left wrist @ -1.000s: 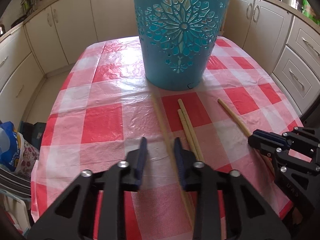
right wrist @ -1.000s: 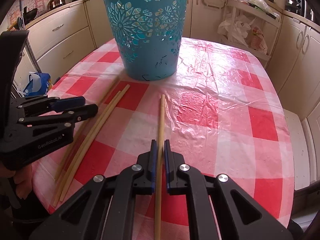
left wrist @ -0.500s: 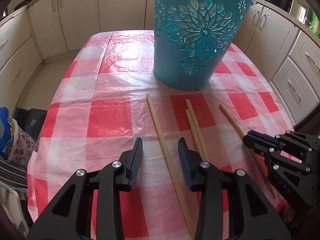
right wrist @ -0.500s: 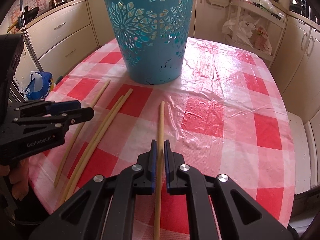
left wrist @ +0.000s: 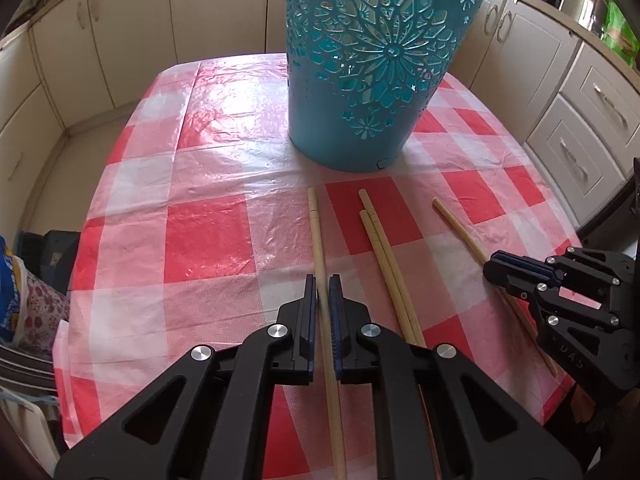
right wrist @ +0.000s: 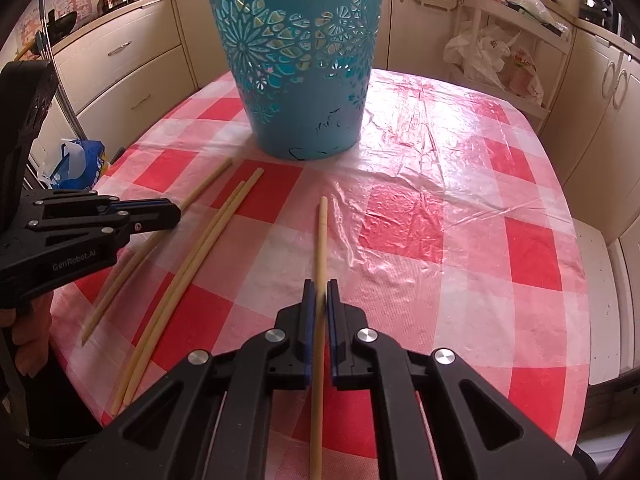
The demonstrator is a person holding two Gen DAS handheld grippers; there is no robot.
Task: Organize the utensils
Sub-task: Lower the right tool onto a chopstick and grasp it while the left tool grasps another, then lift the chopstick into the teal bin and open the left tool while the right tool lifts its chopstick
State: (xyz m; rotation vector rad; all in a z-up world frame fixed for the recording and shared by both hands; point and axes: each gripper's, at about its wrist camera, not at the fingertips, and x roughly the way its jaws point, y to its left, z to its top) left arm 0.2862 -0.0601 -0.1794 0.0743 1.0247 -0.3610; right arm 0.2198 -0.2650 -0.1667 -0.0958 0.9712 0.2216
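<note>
A teal cut-out basket [left wrist: 372, 80] [right wrist: 300, 60] stands upright at the far side of the checked tablecloth [left wrist: 208, 232]. Several wooden chopsticks lie in front of it. My left gripper [left wrist: 322, 280] is shut on the leftmost chopstick [left wrist: 316, 232], which runs between its pads towards the basket. Two loose chopsticks [left wrist: 380, 248] [right wrist: 216, 236] lie side by side in the middle. My right gripper [right wrist: 318, 284] is shut on the rightmost chopstick [right wrist: 321, 236]. Each gripper shows in the other's view: the right gripper [left wrist: 490, 268], the left gripper [right wrist: 176, 212]. Both held sticks lie low along the cloth.
Cream kitchen cabinets [left wrist: 580, 152] ring the table closely. A blue and white bag [right wrist: 76, 160] sits on the floor at the left. A white rack with plastic bags [right wrist: 500, 52] stands behind the table on the right. A hand [right wrist: 32, 320] holds the left gripper's handle.
The left gripper opened wide, shifted over the leftmost chopstick, then closed on it. The right gripper stayed shut on its chopstick without moving.
</note>
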